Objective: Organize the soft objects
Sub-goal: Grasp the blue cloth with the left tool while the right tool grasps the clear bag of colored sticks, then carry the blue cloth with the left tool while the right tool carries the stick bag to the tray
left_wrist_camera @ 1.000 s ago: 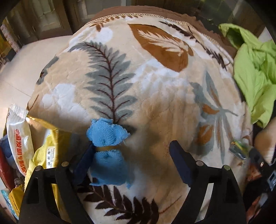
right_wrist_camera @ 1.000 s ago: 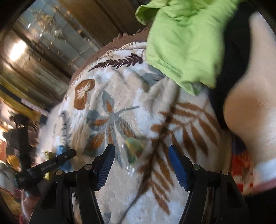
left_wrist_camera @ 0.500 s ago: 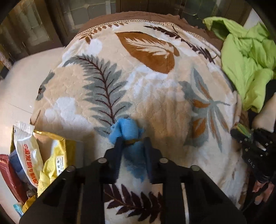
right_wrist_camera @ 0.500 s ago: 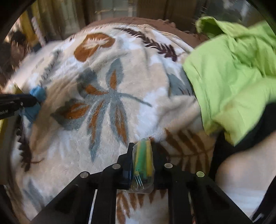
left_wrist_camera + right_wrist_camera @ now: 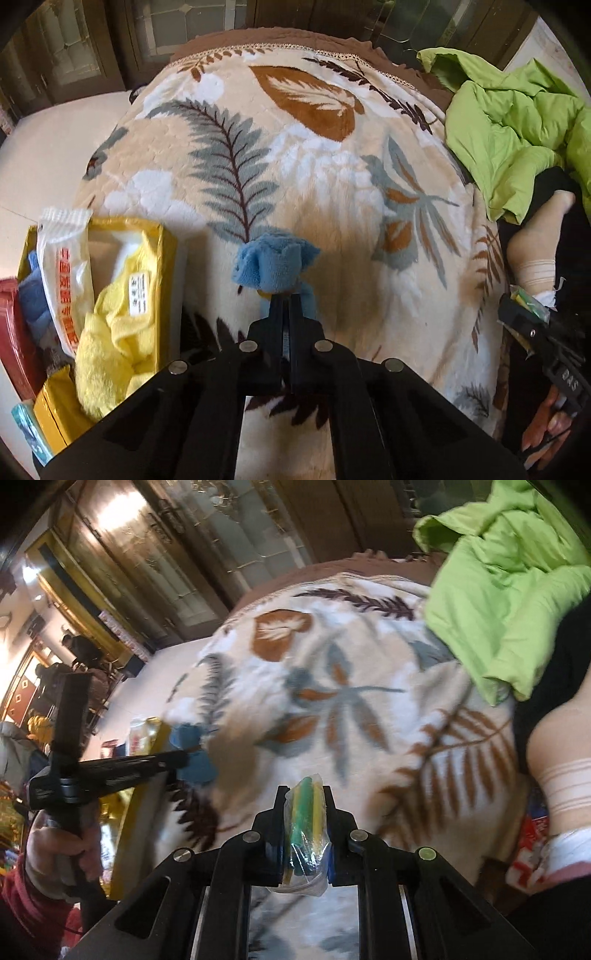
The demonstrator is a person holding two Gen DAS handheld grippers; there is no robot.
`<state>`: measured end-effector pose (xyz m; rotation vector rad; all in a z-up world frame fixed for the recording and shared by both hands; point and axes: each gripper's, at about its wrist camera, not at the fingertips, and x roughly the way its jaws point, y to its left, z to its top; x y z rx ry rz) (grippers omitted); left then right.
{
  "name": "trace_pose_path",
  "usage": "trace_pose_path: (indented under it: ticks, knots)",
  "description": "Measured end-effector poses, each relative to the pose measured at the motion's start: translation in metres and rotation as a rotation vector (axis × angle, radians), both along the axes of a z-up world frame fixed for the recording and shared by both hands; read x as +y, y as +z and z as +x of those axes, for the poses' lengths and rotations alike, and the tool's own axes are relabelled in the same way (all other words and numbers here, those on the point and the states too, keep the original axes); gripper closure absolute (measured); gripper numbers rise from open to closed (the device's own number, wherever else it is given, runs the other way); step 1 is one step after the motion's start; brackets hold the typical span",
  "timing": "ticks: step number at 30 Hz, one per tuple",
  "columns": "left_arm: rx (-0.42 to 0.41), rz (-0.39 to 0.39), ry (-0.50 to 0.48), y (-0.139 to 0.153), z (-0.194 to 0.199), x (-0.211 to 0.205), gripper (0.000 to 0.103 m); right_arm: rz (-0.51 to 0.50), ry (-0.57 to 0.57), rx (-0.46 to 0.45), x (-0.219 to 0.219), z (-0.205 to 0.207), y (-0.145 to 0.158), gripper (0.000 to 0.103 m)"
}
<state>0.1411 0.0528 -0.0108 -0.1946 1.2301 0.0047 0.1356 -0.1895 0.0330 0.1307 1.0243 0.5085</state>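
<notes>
Both pickups look done: the left gripper (image 5: 285,300) is clamped on the blue cloth bundle (image 5: 275,264); the right gripper (image 5: 304,797) pinches a clear packet (image 5: 306,827), contents blurred. What remains, I'd guess, is dropping them into the yellow bag (image 5: 110,295) beside the blanket (image 5: 332,177).

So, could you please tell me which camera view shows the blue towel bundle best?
The left wrist view: the blue towel bundle sits centred and sharp, clamped in the left gripper. The right wrist view shows it only small, blurred and far left.
</notes>
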Motion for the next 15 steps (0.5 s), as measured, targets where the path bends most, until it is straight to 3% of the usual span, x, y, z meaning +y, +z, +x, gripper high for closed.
trace_pose_path:
  ticks: [7, 11, 14, 15]
  knots:
    - [0.0, -0.04, 0.066, -0.01, 0.008, 0.011, 0.097, 0.011, 0.015, -0.001, 0.012, -0.007, 0.005, 0.088]
    - [0.01, -0.05, 0.111, -0.017, 0.018, 0.012, 0.067, 0.023, 0.007, 0.016, 0.008, -0.007, 0.001, 0.088]
    - [-0.021, -0.056, 0.139, -0.01, 0.019, 0.013, 0.066, 0.034, 0.015, 0.029, 0.007, -0.006, -0.002, 0.087]
    - [-0.037, -0.041, 0.144, -0.007, 0.019, 0.014, 0.059, 0.039, 0.018, 0.032, 0.007, -0.006, -0.004, 0.087]
